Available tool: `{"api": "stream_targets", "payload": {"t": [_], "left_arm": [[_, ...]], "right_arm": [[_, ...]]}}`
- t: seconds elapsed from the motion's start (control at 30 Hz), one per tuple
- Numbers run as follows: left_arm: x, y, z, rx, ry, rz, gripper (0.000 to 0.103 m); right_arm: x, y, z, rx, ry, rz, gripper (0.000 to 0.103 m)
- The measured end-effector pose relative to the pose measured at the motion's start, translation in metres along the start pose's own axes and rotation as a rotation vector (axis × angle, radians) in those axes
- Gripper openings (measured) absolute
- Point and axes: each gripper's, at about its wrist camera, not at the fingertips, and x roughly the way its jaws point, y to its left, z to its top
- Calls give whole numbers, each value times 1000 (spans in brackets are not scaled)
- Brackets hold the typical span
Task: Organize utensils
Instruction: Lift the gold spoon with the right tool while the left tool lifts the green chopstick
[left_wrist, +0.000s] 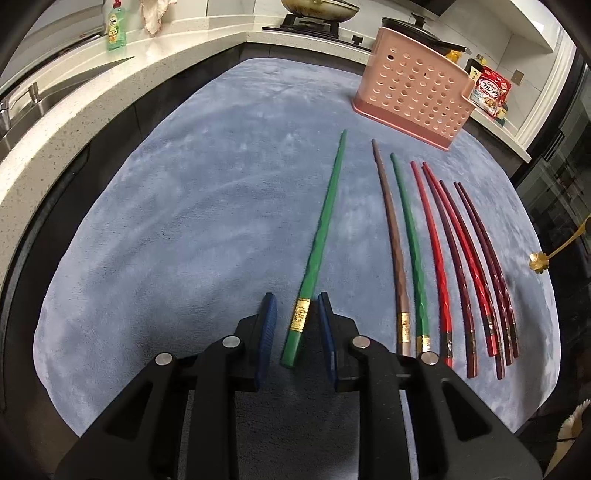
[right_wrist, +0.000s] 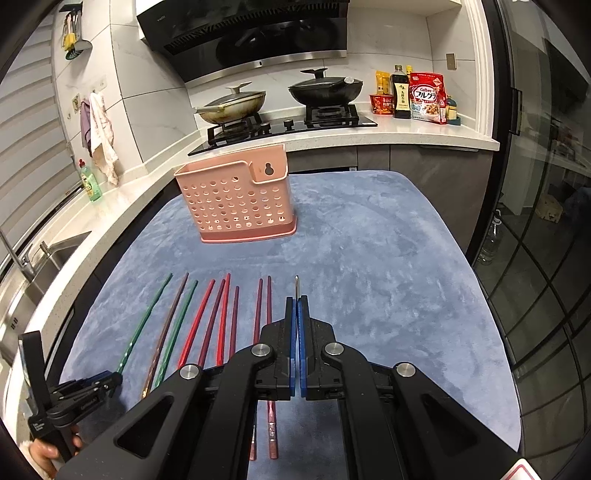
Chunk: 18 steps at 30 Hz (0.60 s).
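Left hand-held gripper (left_wrist: 293, 325) has its pads spread either side of the lone green chopstick (left_wrist: 320, 243) lying on the blue-covered surface (left_wrist: 177, 221), not squeezing it, while the right hand-held gripper (right_wrist: 297, 314) is clamped on a thin metal utensil (right_wrist: 296, 285).

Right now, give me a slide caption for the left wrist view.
Left tool open astride a green chopstick on the blue cloth, apart from the chopstick row, pink holder beyond.

Chopsticks (left_wrist: 410, 240) glossy lacquer, gilt bands — mat (left_wrist: 184, 221) plush blue cloth — caddy (left_wrist: 413, 96) matt pink plastic.
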Motion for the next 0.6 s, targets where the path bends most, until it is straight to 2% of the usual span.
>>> {"api": "stream_targets", "payload": {"t": [0.07, 0.13, 0.37, 0.5, 0.6], "left_arm": [[1, -2, -2, 7, -2, 7, 21], [0, -4, -3, 19, -3, 12, 11], [-11, -10, -3, 18, 10, -4, 8], [-43, -13, 10, 15, -50, -20, 8], [-77, -15, 37, 19, -131, -18, 7]], "right_arm": [[-1, 1, 0, -3, -2, 1, 2], [-1, 2, 0, -4, -1, 2, 2], [-5, 3, 0, -6, -9, 4, 2], [-13, 3, 8, -15, -33, 4, 2], [-16, 3, 20, -24, -50, 17, 2]]}}
